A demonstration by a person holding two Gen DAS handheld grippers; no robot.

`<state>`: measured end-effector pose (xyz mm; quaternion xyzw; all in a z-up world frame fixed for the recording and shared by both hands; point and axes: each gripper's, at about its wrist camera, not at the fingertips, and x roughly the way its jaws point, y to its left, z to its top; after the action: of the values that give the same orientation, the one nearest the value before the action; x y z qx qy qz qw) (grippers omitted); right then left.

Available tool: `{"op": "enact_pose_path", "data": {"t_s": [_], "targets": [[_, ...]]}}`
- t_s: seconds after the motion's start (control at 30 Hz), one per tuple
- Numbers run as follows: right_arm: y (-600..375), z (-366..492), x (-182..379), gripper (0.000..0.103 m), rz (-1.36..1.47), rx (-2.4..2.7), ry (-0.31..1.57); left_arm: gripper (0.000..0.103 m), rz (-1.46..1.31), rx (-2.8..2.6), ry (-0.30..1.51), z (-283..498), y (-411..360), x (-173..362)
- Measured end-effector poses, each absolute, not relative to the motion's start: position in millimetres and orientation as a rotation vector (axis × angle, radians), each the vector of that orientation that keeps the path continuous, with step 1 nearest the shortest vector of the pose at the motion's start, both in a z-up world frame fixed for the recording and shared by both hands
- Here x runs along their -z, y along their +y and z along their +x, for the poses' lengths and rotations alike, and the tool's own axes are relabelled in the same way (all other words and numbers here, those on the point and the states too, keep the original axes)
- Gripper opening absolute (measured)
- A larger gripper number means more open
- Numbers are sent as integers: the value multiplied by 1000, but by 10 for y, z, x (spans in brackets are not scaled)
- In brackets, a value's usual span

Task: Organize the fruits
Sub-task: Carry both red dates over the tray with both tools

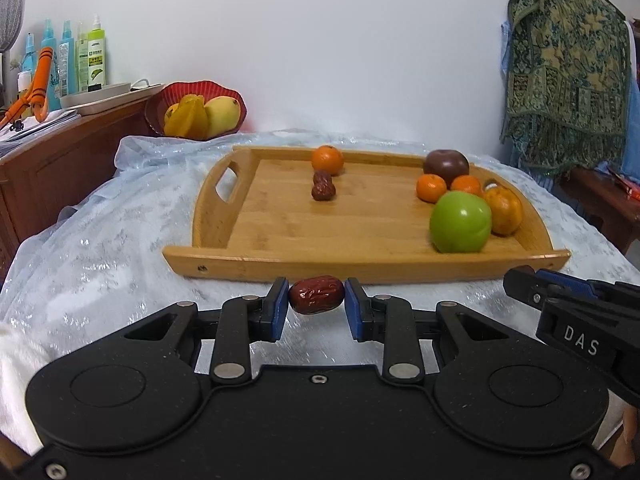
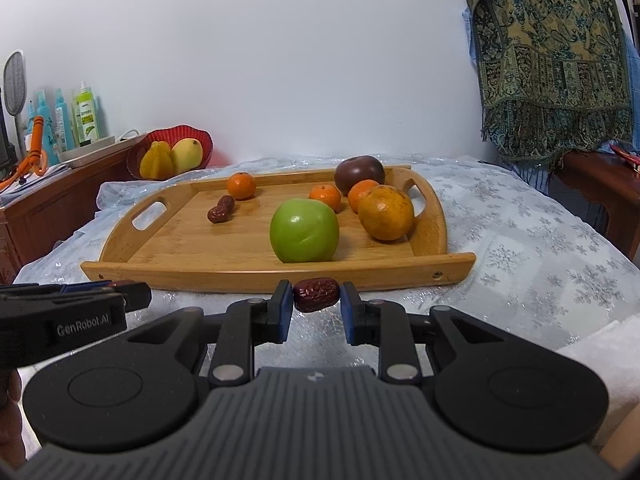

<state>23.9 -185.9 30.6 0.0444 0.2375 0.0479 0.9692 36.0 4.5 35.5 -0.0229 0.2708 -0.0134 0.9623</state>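
A light-brown wooden tray (image 2: 120, 240) carries a bright green apple (image 2: 304, 230), orange tangerines (image 2: 241, 186), a dark purple-brown fruit (image 2: 359, 174) and 2 wrinkled dark-red dates (image 2: 221, 209). The cloth (image 2: 520, 240) is pale blue with silver snowflakes. A red bowl (image 2: 200, 138) holds yellow fruit.

Smooth wooden tray (image 1: 280, 232), glossy apple (image 1: 460, 222)
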Motion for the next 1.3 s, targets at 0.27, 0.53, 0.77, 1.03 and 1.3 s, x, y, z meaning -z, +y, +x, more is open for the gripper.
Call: {"op": "enact_pose_path", "data": {"t_s": [0.27,0.53,0.77,1.03,1.3], "targets": [[-1851,405,-381,30,90,-108,469,28,-32,56,534,549,186,-467],[-1808,562,-462,30,80,-128,455,28,-41,77,543,767,297,-545],[-1741,731,-573,30,73,-149,436,28,-59,100,566,965,368,-558],[-1714,1028,-669,30,42,-157,415,28,-69,112,590,1200,371,-541],[-1744,1327,-715,30,43,-165,427,28,-73,123,598,1406,315,-528]]}}
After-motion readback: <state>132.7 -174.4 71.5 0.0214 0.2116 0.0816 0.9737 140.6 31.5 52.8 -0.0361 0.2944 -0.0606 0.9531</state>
